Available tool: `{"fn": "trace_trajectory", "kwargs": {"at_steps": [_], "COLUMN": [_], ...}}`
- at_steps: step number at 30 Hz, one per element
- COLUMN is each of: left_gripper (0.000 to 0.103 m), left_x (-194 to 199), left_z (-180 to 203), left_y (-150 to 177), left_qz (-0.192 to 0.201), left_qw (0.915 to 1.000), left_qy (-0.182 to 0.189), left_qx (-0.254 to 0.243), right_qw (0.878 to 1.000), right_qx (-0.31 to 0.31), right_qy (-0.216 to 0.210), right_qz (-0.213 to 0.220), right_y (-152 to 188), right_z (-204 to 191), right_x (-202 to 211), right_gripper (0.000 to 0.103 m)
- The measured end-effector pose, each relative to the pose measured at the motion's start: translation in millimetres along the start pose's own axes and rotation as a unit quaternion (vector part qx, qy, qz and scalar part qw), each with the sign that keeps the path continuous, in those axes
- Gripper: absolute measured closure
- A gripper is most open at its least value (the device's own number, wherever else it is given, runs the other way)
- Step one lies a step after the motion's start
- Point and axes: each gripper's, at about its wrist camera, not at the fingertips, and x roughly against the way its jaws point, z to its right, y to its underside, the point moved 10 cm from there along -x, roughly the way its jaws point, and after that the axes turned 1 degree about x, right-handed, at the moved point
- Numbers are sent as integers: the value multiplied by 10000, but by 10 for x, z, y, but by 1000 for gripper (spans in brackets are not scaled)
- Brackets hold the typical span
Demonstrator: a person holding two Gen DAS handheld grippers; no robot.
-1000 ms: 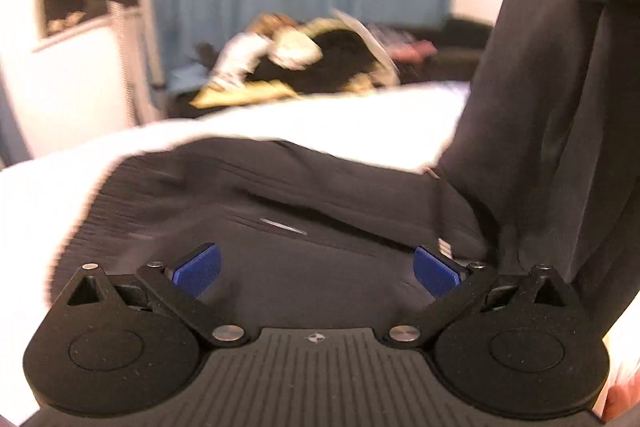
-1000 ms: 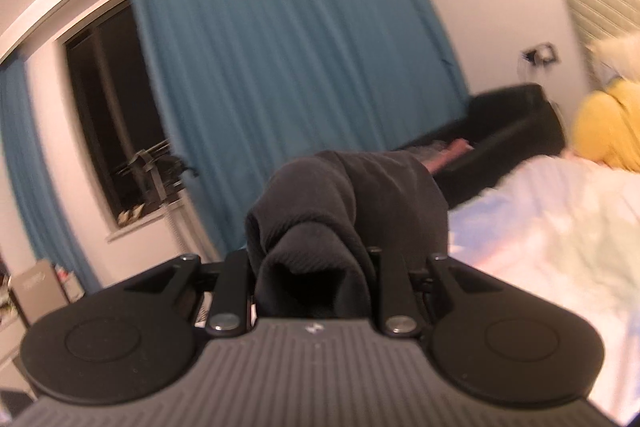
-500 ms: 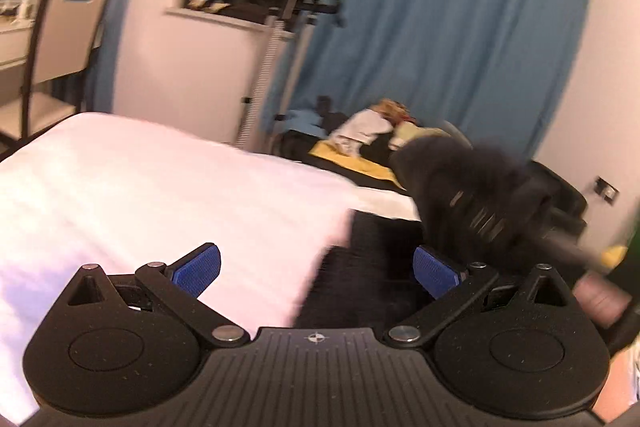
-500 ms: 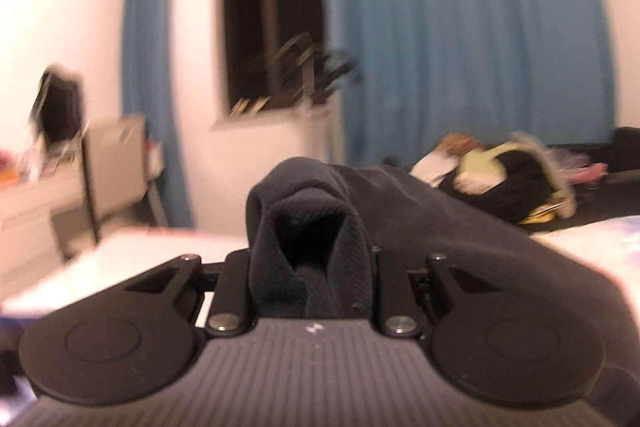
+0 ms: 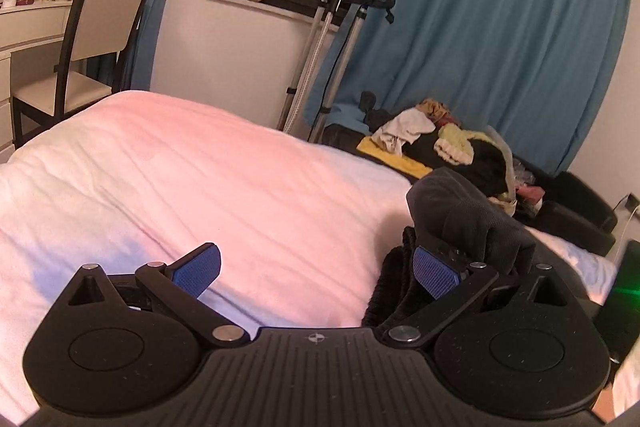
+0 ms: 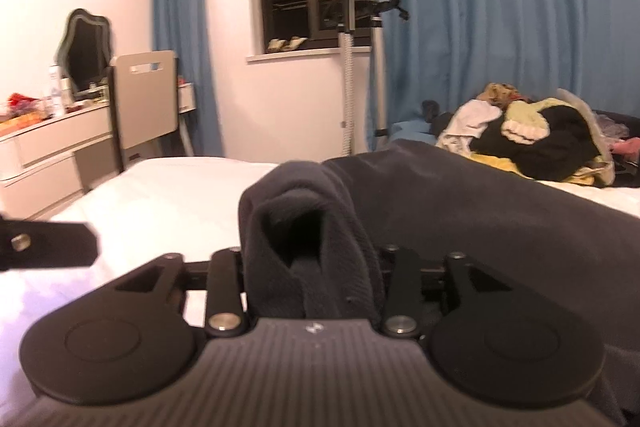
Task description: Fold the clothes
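A dark grey garment [image 6: 460,203] lies over the white bed [image 6: 180,179], its edge bunched between my right gripper's [image 6: 312,259] fingers, which are shut on it low over the bed. In the left wrist view the same garment [image 5: 464,219] is a dark lump at the right, draped over the right gripper. My left gripper [image 5: 316,269] is open and empty, its blue pads [image 5: 200,267] wide apart above the bare bed [image 5: 200,179], just left of the garment. One finger of the left gripper [image 6: 48,245] shows at the left edge of the right wrist view.
A pile of mixed clothes [image 5: 448,147] lies on a dark sofa beyond the bed's far edge. A garment steamer stand [image 5: 340,39] stands by the window and blue curtains. A chair [image 5: 92,39] and a white dressing table [image 6: 52,147] stand at the left.
My left gripper has swung off the spread garment to the bare left part of the bed, staying open. My right gripper has carried the gripped garment edge down and leftward over the bed.
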Motion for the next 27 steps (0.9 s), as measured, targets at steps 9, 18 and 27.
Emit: {"fn": "trace_trajectory", "kwargs": {"at_steps": [9, 18, 27], "left_gripper": [0, 0, 0], "left_x": [-13, -115, -195], "left_z": [310, 751, 848], "left_y": [84, 371, 519], "left_qz": [38, -149, -134], "left_qw": [9994, 9971, 9967], "left_qy": [333, 721, 801], "left_qx": [0, -185, -65], "right_qw": [9985, 9970, 9979], "right_qx": [55, 263, -403], "right_qy": [-488, -701, -411], "right_qz": [-233, -192, -296], "right_y": [-177, -295, 159], "right_z": [238, 631, 1250], "right_x": [768, 1558, 1725], "right_gripper": [53, 50, 48]}}
